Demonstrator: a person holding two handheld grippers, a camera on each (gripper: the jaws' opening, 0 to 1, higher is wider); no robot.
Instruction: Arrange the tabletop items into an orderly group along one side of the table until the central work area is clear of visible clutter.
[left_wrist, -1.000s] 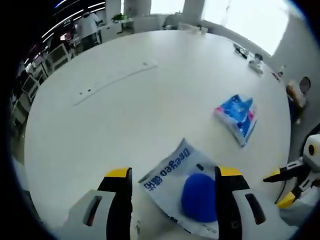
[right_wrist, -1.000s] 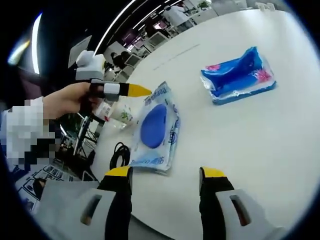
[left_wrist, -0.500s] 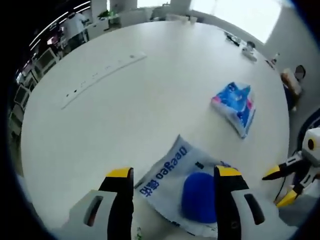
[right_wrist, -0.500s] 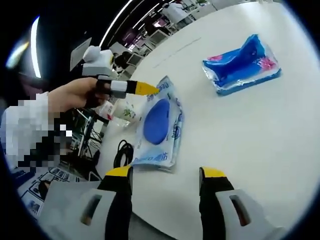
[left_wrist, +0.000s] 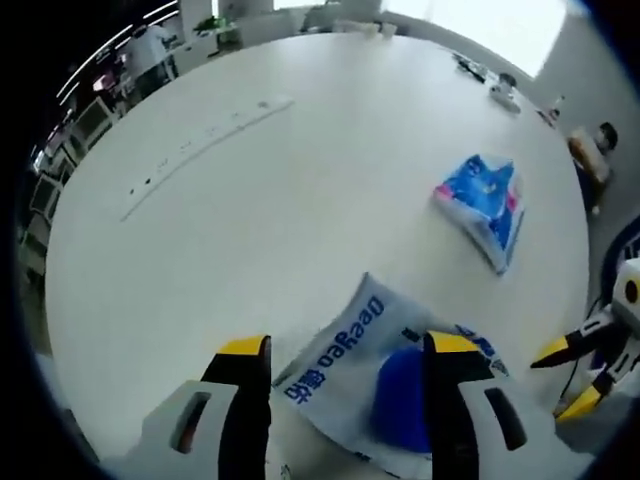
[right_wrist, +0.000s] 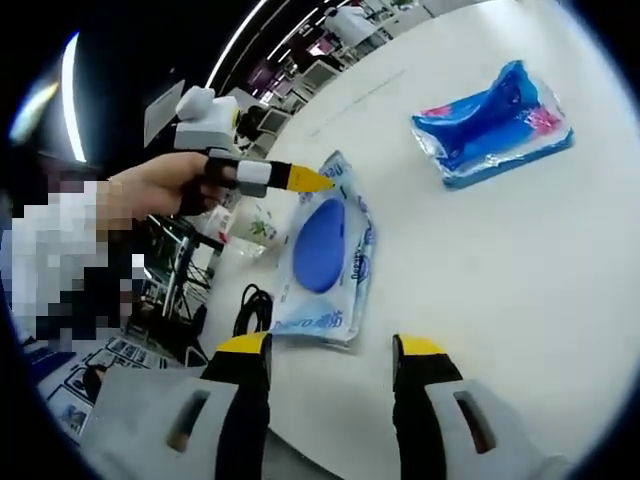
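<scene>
In the left gripper view the left gripper (left_wrist: 340, 355) hangs over the near edge of the white table (left_wrist: 300, 200), jaws spread wide and holding nothing. A white wipes pack (left_wrist: 385, 375) with a blue lid lies flat between the fingertips and partly under the right one. A blue packet (left_wrist: 482, 205) lies well beyond the fingers, to the right. The right gripper's yellow tips (left_wrist: 560, 375) show at the right edge, off the table.

In the right gripper view the right gripper (right_wrist: 325, 348) is also wide open and empty, over the table (right_wrist: 500, 280). The wipes pack (right_wrist: 325, 255) lies just ahead of its left fingertip; the blue packet (right_wrist: 495, 125) lies far ahead to the right. A hand (right_wrist: 150, 190) holds the left gripper (right_wrist: 300, 178) level, its yellow tip at the pack's far corner; whether they touch cannot be told.
</scene>
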